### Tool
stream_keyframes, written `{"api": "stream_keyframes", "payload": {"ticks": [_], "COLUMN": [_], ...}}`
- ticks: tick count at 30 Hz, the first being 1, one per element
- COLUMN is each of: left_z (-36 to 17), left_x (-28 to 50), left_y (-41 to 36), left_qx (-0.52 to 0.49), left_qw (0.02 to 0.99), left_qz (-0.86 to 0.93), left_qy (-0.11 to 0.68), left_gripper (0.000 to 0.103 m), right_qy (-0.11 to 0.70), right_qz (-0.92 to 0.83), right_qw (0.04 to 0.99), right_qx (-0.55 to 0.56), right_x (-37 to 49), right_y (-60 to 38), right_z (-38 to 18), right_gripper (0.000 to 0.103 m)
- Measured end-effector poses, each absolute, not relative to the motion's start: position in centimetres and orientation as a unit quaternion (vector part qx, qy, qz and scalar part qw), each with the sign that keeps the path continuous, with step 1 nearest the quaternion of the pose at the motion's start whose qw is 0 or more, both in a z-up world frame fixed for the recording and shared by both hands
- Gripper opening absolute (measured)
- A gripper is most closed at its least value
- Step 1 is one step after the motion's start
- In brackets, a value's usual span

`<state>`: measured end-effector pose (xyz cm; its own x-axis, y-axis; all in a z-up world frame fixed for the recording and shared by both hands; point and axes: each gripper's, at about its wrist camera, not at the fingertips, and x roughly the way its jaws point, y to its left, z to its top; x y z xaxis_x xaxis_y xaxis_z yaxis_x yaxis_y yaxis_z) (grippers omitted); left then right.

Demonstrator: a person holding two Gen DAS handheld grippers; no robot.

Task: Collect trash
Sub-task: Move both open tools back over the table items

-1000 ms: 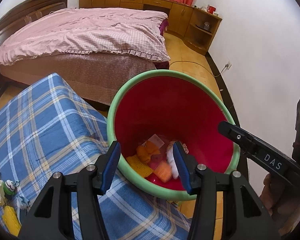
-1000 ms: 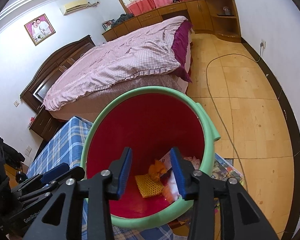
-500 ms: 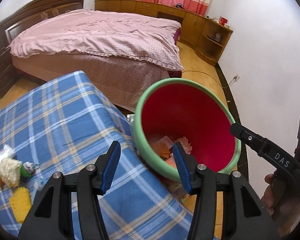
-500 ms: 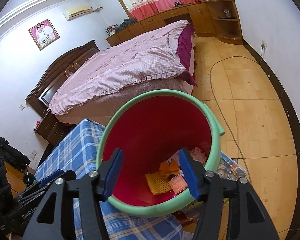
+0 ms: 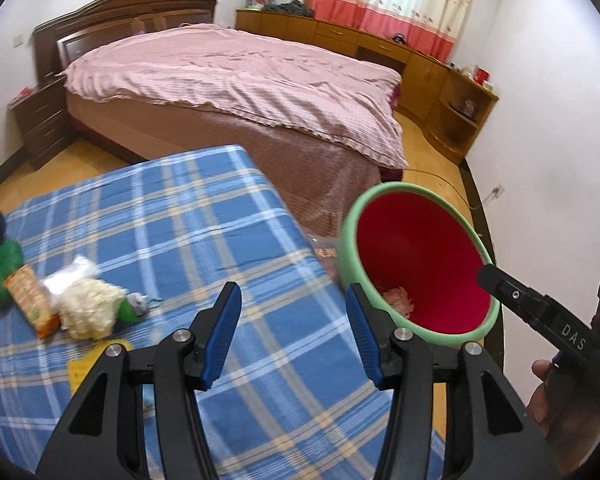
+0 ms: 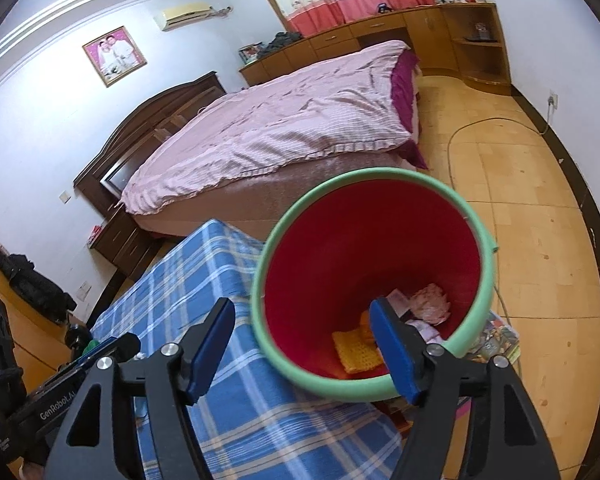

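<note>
Red inside, the bin (image 6: 380, 248) is standing just beside the blue-checked table's (image 5: 172, 216) edge; the right gripper (image 6: 304, 350) is opening, nothing between its fingers. The left gripper (image 5: 292, 336) is hovering half-wide and empty.

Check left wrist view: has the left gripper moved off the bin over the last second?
Yes. The left gripper has swung left off the red bin, which filled the view between its fingers earlier; now it frames the blue plaid cloth, bin at right.

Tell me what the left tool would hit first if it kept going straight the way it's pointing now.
Most likely the blue plaid cloth covering the table: nothing sits between the open left tool and it. Depth is uncertain.
</note>
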<state>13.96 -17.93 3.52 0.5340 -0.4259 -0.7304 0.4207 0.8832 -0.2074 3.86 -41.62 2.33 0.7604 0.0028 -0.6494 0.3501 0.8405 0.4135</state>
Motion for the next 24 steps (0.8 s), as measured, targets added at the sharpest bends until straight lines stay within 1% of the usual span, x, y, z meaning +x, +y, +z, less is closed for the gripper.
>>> {"api": "stream_keyframes", "payload": {"ticks": [14, 24], "left_z": [3.6, 2.5], "left_x": [15.1, 16.5], "left_y": [-8.7, -2.4], "left_qx": [-0.032, -0.055], "left_qw": [0.898, 0.903], "left_qz": [-0.153, -0.087], "left_qy": [0.410, 0.417], "left_gripper": [0.054, 0.054], "right_qy": [0.356, 0.376], "right_qz": [-0.049, -0.020], "right_qw": [0.901, 0.899], "right_qx": [0.245, 0.224], "right_x": [6.5, 8.7], "right_y": [-35.6, -31.8], "right_z": [2.2, 1.8], "right_gripper": [0.077, 0.079]}}
